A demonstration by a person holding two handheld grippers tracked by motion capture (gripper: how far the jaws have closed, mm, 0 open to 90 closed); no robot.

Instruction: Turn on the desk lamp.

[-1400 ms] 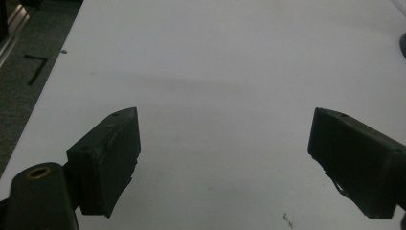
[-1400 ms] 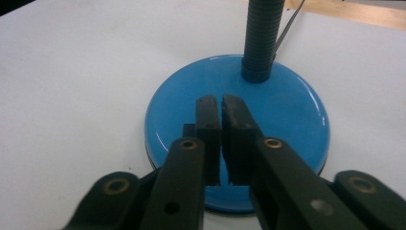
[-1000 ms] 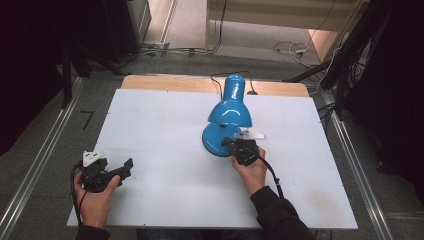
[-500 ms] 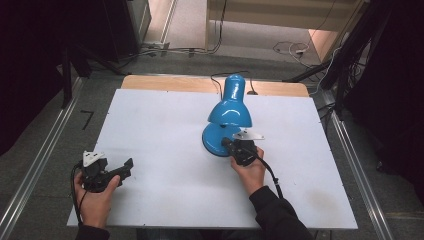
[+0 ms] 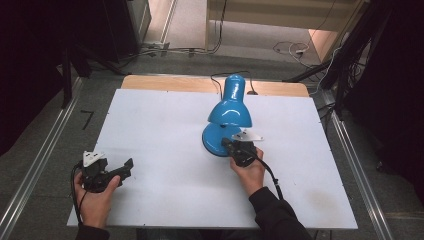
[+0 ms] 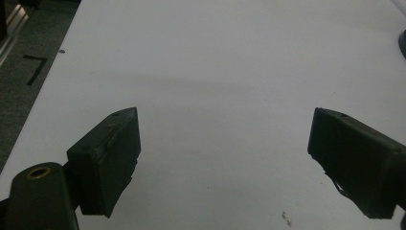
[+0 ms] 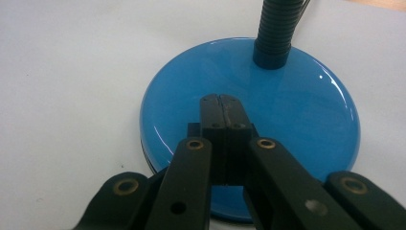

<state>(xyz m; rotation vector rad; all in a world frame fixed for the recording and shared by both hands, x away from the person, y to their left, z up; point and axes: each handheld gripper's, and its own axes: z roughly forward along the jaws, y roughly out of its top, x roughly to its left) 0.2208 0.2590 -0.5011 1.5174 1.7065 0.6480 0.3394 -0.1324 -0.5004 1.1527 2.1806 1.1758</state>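
I see the blue lamp (image 5: 230, 112) standing at the far middle of the white table (image 5: 160, 130). My right gripper (image 7: 221, 98) has its jaws pressed together, tips over the lamp's round base (image 7: 297, 115). My left gripper (image 5: 129, 164) rests near the table's left front corner, jaws wide apart, holding nothing.

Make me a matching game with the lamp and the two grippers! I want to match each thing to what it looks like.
Things:
1. lamp base
2. left gripper
3. right gripper
4. lamp neck

Descriptions:
A. jaws pressed together
B. shiny blue disc
C. black and ribbed
D. jaws wide apart over the white table

Pairs: 1-B, 2-D, 3-A, 4-C
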